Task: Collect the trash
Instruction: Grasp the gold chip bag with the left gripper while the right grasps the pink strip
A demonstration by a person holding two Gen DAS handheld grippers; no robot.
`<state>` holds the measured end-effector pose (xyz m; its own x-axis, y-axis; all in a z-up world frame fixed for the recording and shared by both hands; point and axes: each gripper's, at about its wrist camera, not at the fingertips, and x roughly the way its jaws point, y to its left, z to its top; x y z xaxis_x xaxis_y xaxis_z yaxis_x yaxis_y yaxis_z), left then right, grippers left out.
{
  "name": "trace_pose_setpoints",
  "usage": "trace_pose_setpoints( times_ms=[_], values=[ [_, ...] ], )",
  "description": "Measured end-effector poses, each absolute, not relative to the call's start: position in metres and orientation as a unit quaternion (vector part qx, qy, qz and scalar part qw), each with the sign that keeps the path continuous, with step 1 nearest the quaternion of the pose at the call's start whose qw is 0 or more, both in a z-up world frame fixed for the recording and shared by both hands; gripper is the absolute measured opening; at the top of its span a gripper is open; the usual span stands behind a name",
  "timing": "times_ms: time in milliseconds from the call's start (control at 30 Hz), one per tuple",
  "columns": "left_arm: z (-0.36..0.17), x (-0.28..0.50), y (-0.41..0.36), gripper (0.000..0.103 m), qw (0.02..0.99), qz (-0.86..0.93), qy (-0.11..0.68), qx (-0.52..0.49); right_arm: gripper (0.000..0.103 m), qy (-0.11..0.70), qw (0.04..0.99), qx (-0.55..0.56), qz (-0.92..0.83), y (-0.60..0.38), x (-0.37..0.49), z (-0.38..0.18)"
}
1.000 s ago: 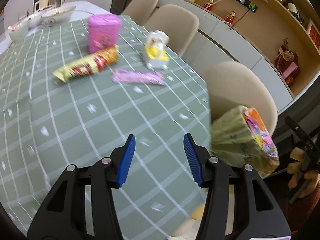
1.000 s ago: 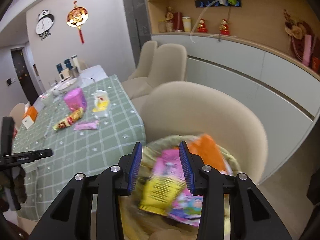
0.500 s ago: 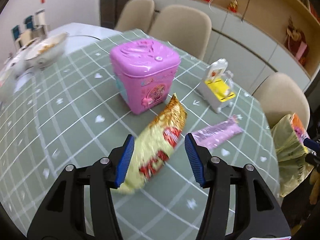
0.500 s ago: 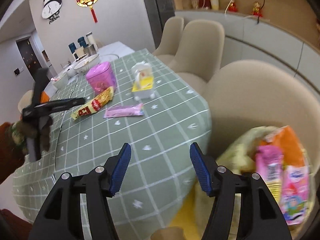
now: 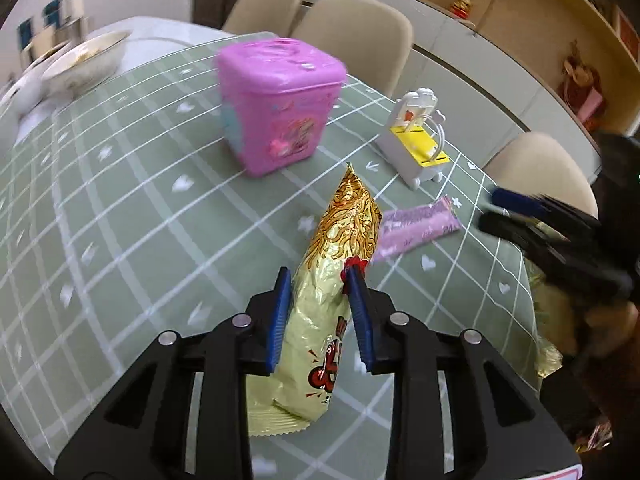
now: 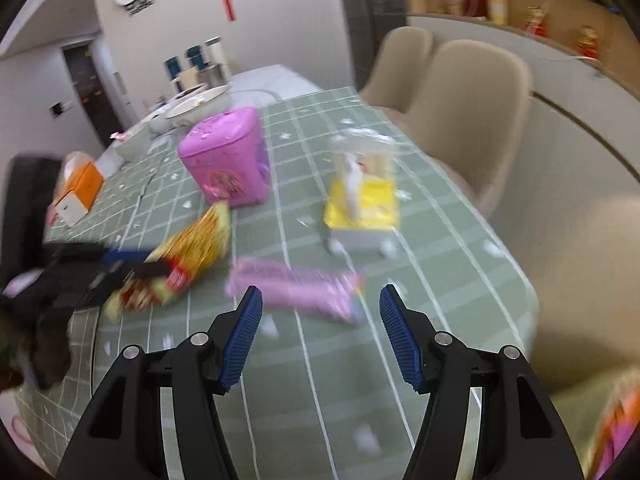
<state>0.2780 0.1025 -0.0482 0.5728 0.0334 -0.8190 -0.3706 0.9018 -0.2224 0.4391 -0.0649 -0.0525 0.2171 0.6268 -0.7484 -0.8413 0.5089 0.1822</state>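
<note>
The left gripper [image 5: 318, 312] is seen pointed steeply down at the table [image 5: 132, 216], which is covered with a green checked cloth. Its jaws are closing, and the gold noodle packet [image 5: 332, 276] is found between them; the blue pads are seen against both sides of the packet at about its middle, so the jaws are judged clamped on it. The packet lies lengthwise along the gripper, its crimped near end resting on the cloth. A pink wrapper [image 5: 416, 226] is noted flat on the table just to the right of the packet's far half. Beyond these, a pink lidded box [image 5: 280, 100] and a small white and yellow toy [image 5: 420, 140] are observed standing upright, well apart from each other. The right gripper [image 6: 320, 328] is recorded above the near part of the table with its jaws wide apart and nothing between them; the pink wrapper [image 6: 296, 290] lies just ahead of its fingertips, untouched. In the right wrist view, which is blurred, the left gripper [image 6: 132, 262] is seen at the left edge on the gold packet [image 6: 188, 256]. A bag with coloured wrappers [image 6: 616, 428] is partly visible at the lower right, off the table. Beige chairs [image 5: 356, 32] are ranged along the far side.
</note>
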Motion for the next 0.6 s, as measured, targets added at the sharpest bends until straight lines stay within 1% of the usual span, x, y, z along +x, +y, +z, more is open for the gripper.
trace_pose_setpoints(
  times_ms=[167, 300, 400, 433, 500, 567, 600],
  values=[
    [-0.048, 0.237, 0.108, 0.028, 0.845, 0.181, 0.445, -0.233, 0.058, 0.413, 0.75, -0.166, 0.489, -0.033, 0.45, -0.071],
    [-0.051, 0.212, 0.115, 0.03, 0.83, 0.211, 0.445, -0.264, 0.058, 0.455, 0.737, -0.132, 0.483, -0.048, 0.438, -0.08],
    [-0.054, 0.2, 0.114, 0.03, 0.822, 0.219, 0.446, -0.281, 0.058, 0.49, 0.708, -0.102, 0.499, -0.067, 0.412, -0.08],
    [-0.054, 0.198, 0.113, 0.03, 0.82, 0.221, 0.445, -0.283, 0.058, 0.49, 0.703, -0.099, 0.507, -0.071, 0.404, -0.078],
    [-0.053, 0.195, 0.109, 0.03, 0.818, 0.223, 0.444, -0.289, 0.058, 0.455, 0.721, -0.123, 0.508, -0.078, 0.385, -0.066],
    [-0.052, 0.193, 0.107, 0.03, 0.816, 0.226, 0.444, -0.293, 0.058, 0.403, 0.746, -0.165, 0.504, -0.074, 0.379, -0.055],
    [-0.052, 0.192, 0.106, 0.03, 0.815, 0.227, 0.445, -0.293, 0.058, 0.393, 0.748, -0.179, 0.504, -0.069, 0.38, -0.054]
  ],
)
